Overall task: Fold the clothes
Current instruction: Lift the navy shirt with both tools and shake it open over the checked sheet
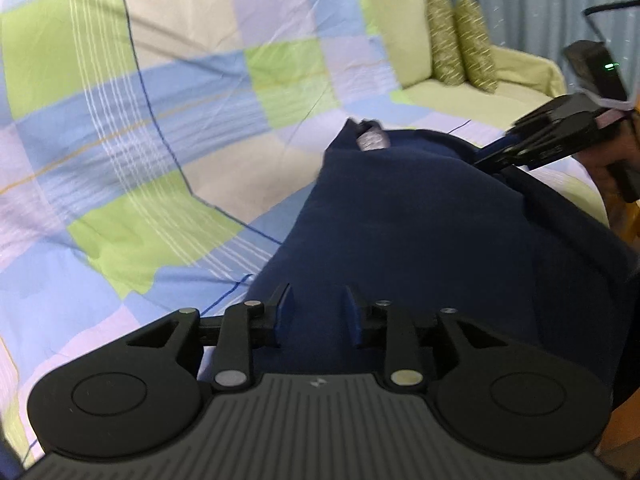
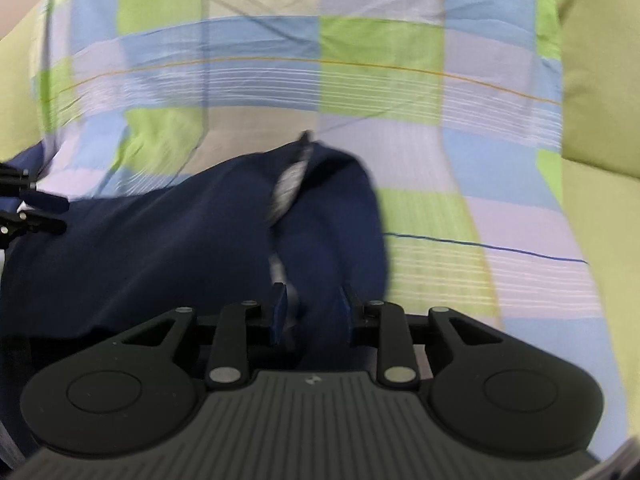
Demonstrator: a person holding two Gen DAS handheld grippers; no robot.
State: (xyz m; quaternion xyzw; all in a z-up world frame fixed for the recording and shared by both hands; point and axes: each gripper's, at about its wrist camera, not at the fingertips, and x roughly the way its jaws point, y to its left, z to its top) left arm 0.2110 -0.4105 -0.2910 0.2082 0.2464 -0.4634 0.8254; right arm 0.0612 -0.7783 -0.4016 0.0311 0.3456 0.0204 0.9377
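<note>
A navy blue garment [image 1: 420, 220] lies in a rumpled heap on the checked bedsheet [image 1: 160, 120], with a whitish lining patch [image 1: 372, 140] showing at its far end. My left gripper [image 1: 319, 310] sits low over the garment's near edge, its blue pads apart and the cloth lying in the gap without being pinched. My right gripper [image 2: 313, 312] is likewise open over a fold of the same garment [image 2: 160, 240]; the fold runs between its pads. In the left wrist view the right gripper [image 1: 486, 158] reaches in from the right. The left gripper [image 2: 64, 213] shows at the left edge of the right wrist view.
The checked sheet [image 2: 400, 80] in green, blue and lilac spreads widely beyond the garment. A yellow-green sofa [image 1: 460, 92] with two patterned cushions [image 1: 460, 44] stands behind, before a grey-blue curtain [image 1: 540, 0]. A person's hand [image 1: 612, 160] holds the right gripper.
</note>
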